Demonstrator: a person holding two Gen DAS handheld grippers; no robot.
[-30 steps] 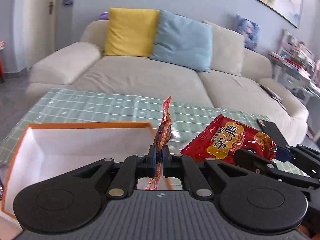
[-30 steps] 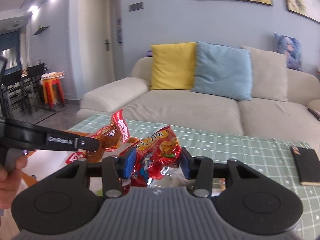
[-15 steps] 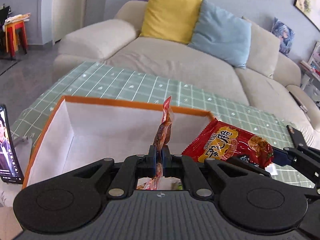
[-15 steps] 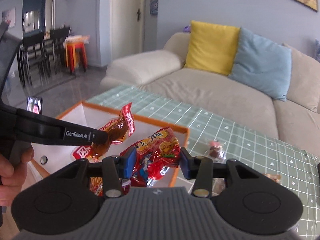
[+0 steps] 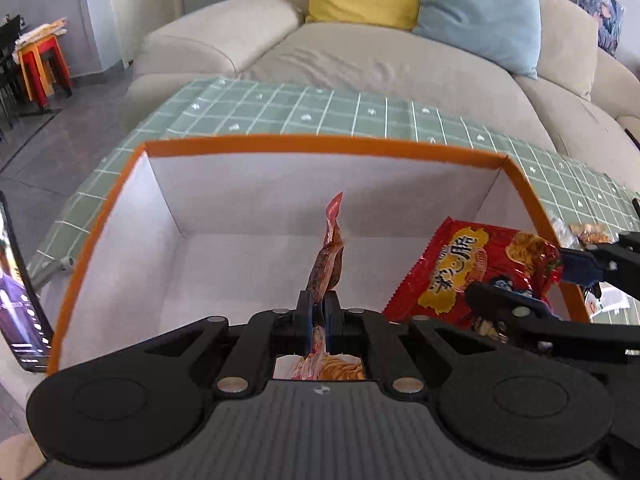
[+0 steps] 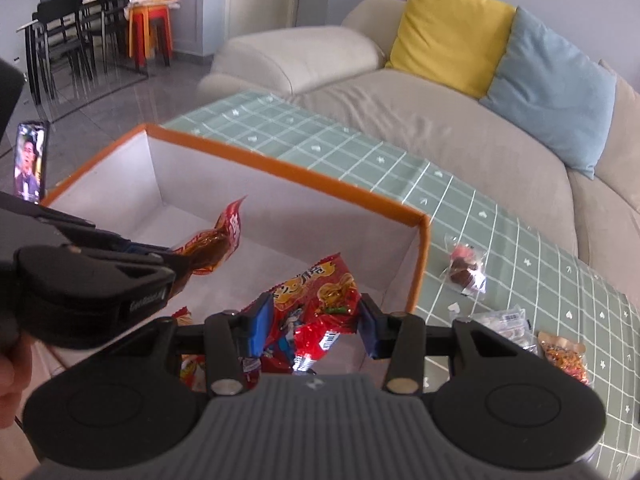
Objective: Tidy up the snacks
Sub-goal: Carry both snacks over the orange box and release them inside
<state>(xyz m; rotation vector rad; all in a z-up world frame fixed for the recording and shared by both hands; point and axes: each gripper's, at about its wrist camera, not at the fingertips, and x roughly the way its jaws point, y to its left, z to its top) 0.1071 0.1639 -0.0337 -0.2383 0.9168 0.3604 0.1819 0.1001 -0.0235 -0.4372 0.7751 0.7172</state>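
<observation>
An orange-rimmed box with white inside (image 5: 320, 146) (image 6: 288, 170) stands on the green checked tablecloth. My left gripper (image 5: 318, 312) is shut on a thin brown-red snack packet (image 5: 329, 264), held over the box; the packet also shows in the right wrist view (image 6: 214, 248). My right gripper (image 6: 312, 320) is shut on a red crisp bag (image 6: 320, 300) over the box's right part; the bag also shows in the left wrist view (image 5: 476, 268). Some snack packets lie in the box under the grippers (image 5: 340, 368).
Loose snack packets lie on the cloth right of the box (image 6: 466, 268) (image 6: 508, 324) (image 6: 564, 356). A phone with a lit screen (image 6: 30, 162) stands left of the box. A beige sofa (image 5: 380, 56) with cushions is behind the table.
Both grippers have moved forward and tilted down with their packets, from the box's near side to above its inside.
</observation>
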